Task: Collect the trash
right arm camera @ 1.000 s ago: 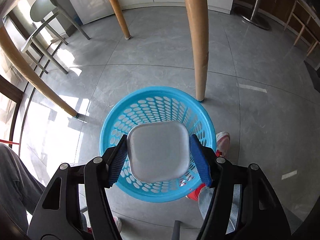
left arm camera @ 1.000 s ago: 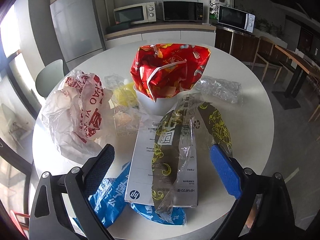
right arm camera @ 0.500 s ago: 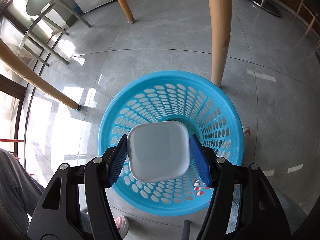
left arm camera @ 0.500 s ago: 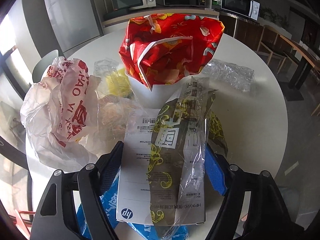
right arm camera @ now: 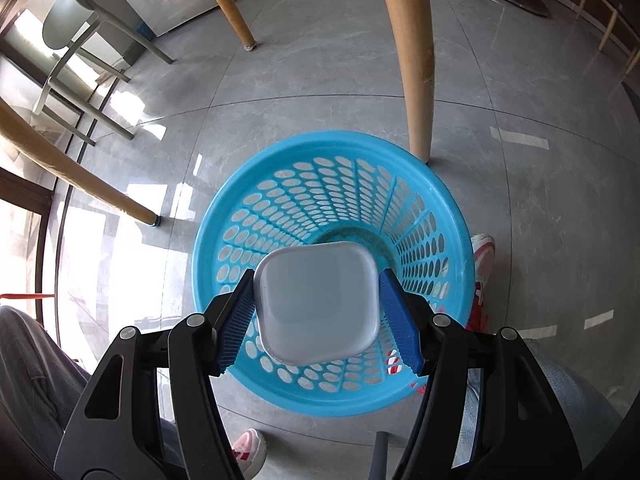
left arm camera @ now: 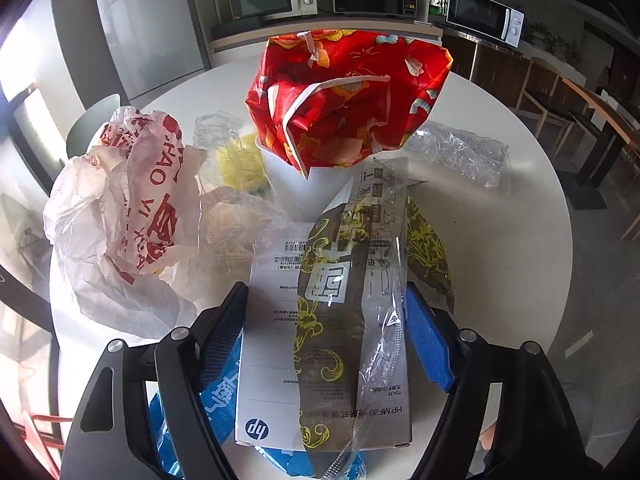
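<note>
In the left wrist view my left gripper has closed on a white HP box with a clear gold-printed wrapper lying on it, on the round white table. Its blue pads touch both box sides. A blue wrapper lies under the box. In the right wrist view my right gripper is shut on a white square plastic container, held above the blue perforated basket on the floor.
On the table stand a red patterned bag, a white bag with red print, a yellow item and a crumpled clear wrap. Wooden table legs and a grey chair stand around the basket.
My left gripper moved forward over the box and closed its jaws onto its sides. My right gripper carried the white container closer over the basket's opening.
</note>
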The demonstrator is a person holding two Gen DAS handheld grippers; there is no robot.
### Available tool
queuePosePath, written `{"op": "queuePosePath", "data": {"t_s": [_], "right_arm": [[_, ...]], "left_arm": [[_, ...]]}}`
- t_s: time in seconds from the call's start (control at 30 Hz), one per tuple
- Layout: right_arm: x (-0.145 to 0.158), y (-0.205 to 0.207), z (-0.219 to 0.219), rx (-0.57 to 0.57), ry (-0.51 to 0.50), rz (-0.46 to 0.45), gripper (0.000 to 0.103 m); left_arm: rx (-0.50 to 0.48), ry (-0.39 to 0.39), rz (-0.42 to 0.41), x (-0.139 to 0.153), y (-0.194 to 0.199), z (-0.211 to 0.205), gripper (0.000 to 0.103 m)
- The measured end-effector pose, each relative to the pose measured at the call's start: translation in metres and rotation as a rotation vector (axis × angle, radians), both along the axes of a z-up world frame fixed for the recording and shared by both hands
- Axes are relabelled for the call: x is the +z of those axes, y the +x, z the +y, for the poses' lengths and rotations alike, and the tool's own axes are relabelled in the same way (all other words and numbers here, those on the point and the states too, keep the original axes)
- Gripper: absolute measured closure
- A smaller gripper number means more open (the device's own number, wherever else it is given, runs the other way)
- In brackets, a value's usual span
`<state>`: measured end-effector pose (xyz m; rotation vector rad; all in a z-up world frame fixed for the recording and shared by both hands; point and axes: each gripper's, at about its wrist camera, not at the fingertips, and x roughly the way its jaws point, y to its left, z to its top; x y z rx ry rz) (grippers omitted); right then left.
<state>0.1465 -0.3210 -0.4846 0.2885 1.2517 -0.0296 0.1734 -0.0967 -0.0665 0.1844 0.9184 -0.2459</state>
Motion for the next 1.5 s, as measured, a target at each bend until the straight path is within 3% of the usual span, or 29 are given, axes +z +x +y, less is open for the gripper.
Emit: {"op": "queuePosePath", "data": {"t_s": [0.2,0.47,0.57,0.67,0.7,0.73,0.83,1.1,1.2,1.3,1.5], "right_arm": [[0.005,0.0,-0.004,-0.014,0.014,-0.016,0.044],[0.008,-0.001,-0.006,-0.018,0.024,-0.025,0.044],[0.01,-0.003,-0.009,-0.027,0.031,-0.026,0.044],[0.011,-0.006,-0.011,-0.035,0.034,-0.028,0.044],[0.012,-0.007,-0.012,-0.038,0.035,-0.03,0.044],[0.013,-0.007,-0.012,-0.04,0.037,-0.032,0.044],[0.016,-0.007,-0.013,-0.047,0.041,-0.04,0.044],[0.019,-0.005,-0.012,-0.041,0.039,-0.047,0.044],[0.022,-0.009,-0.015,-0.052,0.04,-0.05,0.044],[0.026,-0.014,-0.02,-0.065,0.044,-0.058,0.044],[0.052,-0.032,-0.046,-0.123,0.11,-0.122,0.044]], "left_arm": [[0.011,-0.058,0.006,0.014,-0.006,0.007,0.028],[-0.114,-0.195,-0.009,0.051,-0.033,-0.006,0.027],[-0.106,-0.327,0.069,0.045,-0.016,-0.003,0.027],[-0.043,-0.547,0.192,0.032,0.012,0.019,0.027],[-0.003,-0.558,0.184,0.031,0.015,0.026,0.027],[0.04,-0.523,0.153,0.032,0.016,0.03,0.027],[0.089,-0.324,0.006,0.047,0.002,0.026,0.027],[-0.027,-0.237,-0.238,0.102,-0.04,0.006,0.027],[-0.035,-0.2,-0.202,0.094,-0.029,-0.004,0.027],[-0.094,-0.219,-0.091,0.056,-0.024,-0.026,0.027],[-0.312,-0.261,-0.075,-0.02,-0.099,-0.075,0.025]]}}
